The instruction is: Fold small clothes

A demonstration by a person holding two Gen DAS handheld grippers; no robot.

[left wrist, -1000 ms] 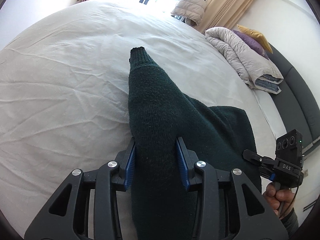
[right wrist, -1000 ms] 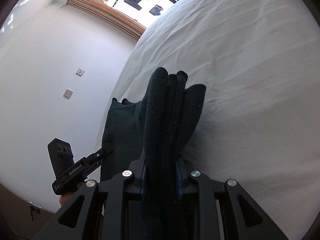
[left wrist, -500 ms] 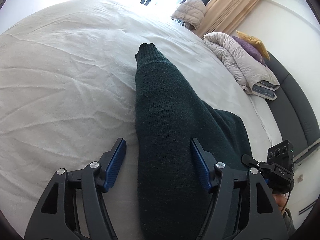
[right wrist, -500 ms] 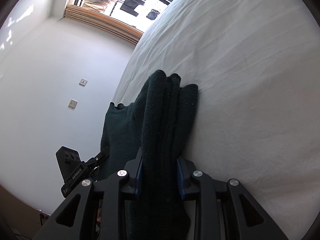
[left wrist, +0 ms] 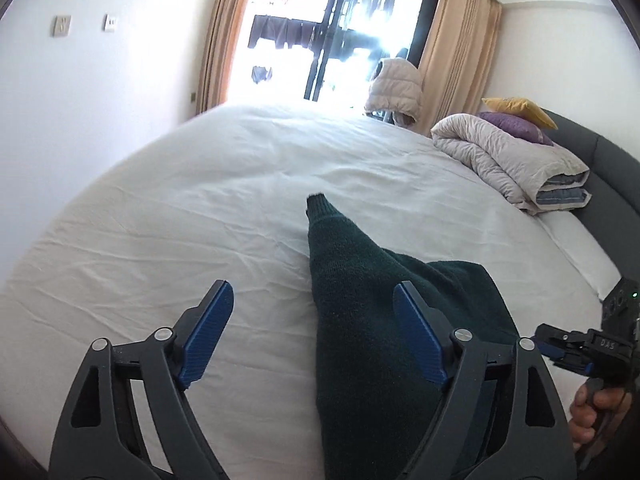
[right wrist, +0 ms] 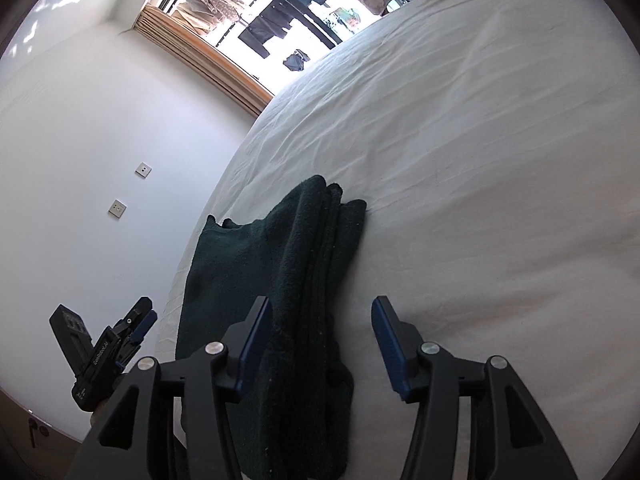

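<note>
Dark-green knitted sweater (left wrist: pixel 384 320) lies folded on the white bed (left wrist: pixel 200 220); both claws, left claw (left wrist: pixel 316 336) and right claw (right wrist: pixel 320 340), have just been opening (cloth between, unpressed). Next probably: regrasp, fold again.

Daylight floods in through the window (left wrist: pixel 332 36), blown out to white glare; the bed (left wrist: pixel 200 208) is bright, edges bend, corners go dark

Wide bare bed sheet (left wrist: pixel 180 216) open left of and beyond the dark green sweater (left wrist: pixel 360 320). Blocked toward the headboard (left wrist: pixel 612 168) by a folded duvet (left wrist: pixel 512 164) and pillows (left wrist: pixel 516 116). White wall (right wrist: pixel 80 140) close along the bed's far edge.
</note>
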